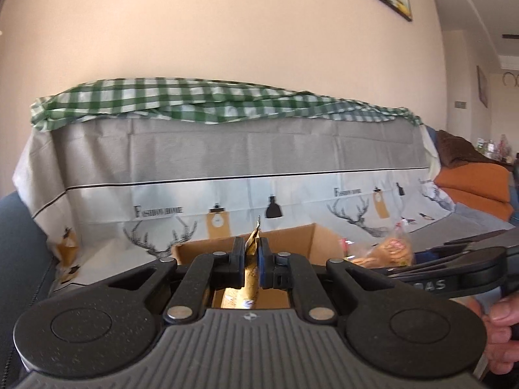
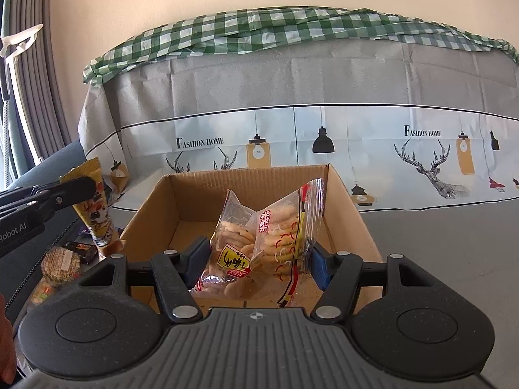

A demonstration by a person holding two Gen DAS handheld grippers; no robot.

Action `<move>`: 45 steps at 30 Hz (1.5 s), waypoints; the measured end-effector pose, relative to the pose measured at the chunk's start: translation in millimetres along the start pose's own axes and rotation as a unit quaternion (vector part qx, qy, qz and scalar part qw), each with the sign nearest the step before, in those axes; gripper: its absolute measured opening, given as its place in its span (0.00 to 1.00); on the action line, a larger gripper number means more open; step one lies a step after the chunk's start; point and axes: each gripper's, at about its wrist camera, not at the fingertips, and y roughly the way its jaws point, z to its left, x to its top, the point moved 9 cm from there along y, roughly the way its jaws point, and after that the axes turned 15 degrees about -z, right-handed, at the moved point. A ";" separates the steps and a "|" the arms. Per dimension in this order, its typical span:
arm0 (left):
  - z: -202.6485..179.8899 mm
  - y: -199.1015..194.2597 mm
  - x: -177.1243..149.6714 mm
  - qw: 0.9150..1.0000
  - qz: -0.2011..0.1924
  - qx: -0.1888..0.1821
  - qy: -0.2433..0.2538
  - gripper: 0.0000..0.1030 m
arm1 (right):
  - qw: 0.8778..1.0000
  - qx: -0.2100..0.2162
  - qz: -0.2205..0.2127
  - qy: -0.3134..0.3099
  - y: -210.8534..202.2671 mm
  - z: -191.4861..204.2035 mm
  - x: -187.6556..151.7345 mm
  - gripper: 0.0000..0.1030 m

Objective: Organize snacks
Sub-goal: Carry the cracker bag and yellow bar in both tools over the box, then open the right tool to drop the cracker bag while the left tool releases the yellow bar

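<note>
A person's left tool, angled slightly downward, pinches the crimped top of a tall golden-yellow foil snack packet tight between its black and blue pads, the packet hanging upright below the jaws. In the right wrist view that same tool reaches in from the left edge, holding the packet just outside the left wall of an open brown corrugated cardboard box.

The right tool tilts more steeply down over the box's near side, its jaws at a middling spread on either side of a clear plastic bag of pale round biscuits with red and yellow printing. The blue pads sit against the bag's crinkled flanks, and the bag stands upright within the box; whether its base rests on the box floor cannot be told.

One box, one yellow packet and one biscuit bag are in play. Left of the box lie a round grain-cake snack in clear wrap and a small dark packet. Behind stands a sofa draped in grey deer-print sheeting topped by green checked cloth. A thumb shows at the left view's right edge.
</note>
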 end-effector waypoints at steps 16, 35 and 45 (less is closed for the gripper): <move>-16.0 35.4 -16.5 0.996 0.042 -0.039 -0.068 0.11 | 0.999 -0.037 0.011 -0.013 7.4 -6.8 -5.9 0.69; 59.5 50.8 -86.1 0.966 0.222 0.088 -0.096 0.74 | 0.976 -0.192 0.100 0.022 8.8 -83.9 -39.5 0.80; 37.9 52.7 -102.3 0.963 0.251 0.056 -0.086 0.75 | 0.971 -0.204 0.120 0.026 0.1 -103.7 -48.1 0.39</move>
